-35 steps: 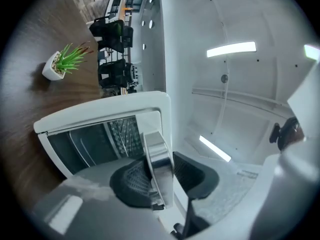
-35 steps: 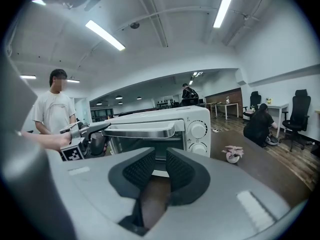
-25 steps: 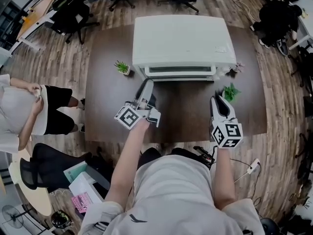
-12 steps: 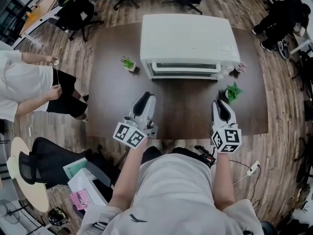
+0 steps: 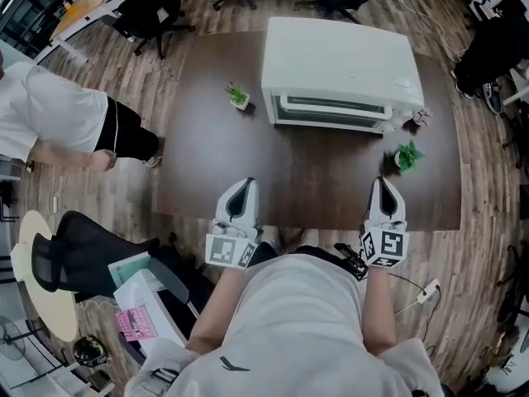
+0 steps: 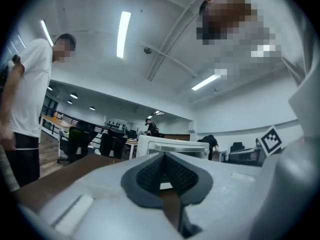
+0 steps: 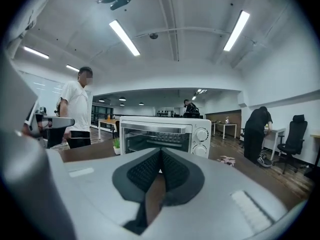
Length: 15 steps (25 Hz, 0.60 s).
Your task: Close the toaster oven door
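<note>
White and boxy, the toaster oven [image 5: 343, 64] sits at the upper centre of the head view on a dark brown table [image 5: 306, 180]. Its door is shut flat against the front. From above, mostly its top shows, along with a small sticker near the right corner whose print is too small to read.

The right gripper view shows what the head view does not: the glass door with a bar handle along its top, a rack behind the glass, and two round knobs [image 7: 201, 134] at the right whose markings are too fine to read. The left gripper view shows only a strip of the oven above its own tips.

At the bottom of the table, well apart from the oven, the left gripper [image 5: 242, 187] is closing, its pads all but together with nothing between them. The right gripper [image 5: 385, 185] has its pads pressed together, also empty. Each carries a cube with black-and-white square markers and no lettering.

A small potted plant [image 5: 238, 96] stands left of the oven and another plant [image 5: 407, 155] below its right corner. A person in a white shirt [image 5: 58, 122] is cut off at the upper left edge.
</note>
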### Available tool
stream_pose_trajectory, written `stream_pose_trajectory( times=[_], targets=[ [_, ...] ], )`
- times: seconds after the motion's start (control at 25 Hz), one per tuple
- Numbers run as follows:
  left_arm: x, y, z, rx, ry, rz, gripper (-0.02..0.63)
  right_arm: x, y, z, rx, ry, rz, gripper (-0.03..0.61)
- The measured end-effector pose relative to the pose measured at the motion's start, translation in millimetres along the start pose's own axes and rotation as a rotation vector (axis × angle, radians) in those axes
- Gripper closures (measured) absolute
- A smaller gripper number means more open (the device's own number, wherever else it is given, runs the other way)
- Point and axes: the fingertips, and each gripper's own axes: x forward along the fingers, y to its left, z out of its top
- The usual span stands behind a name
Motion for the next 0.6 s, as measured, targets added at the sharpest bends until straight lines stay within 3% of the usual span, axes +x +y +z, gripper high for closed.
stream_pose_trajectory(
  times=[0.12, 0.6],
  targets=[
    [-8, 9, -4, -0.012, 0.014, 0.034, 0.609, 0, 7, 0, -0.003, -0.012, 0.01, 0.578],
    [-3, 13, -6, -0.022, 0.031, 0.035, 0.611, -1, 16, 11, -0.014, -0.041, 0.022, 0.58]
  ],
)
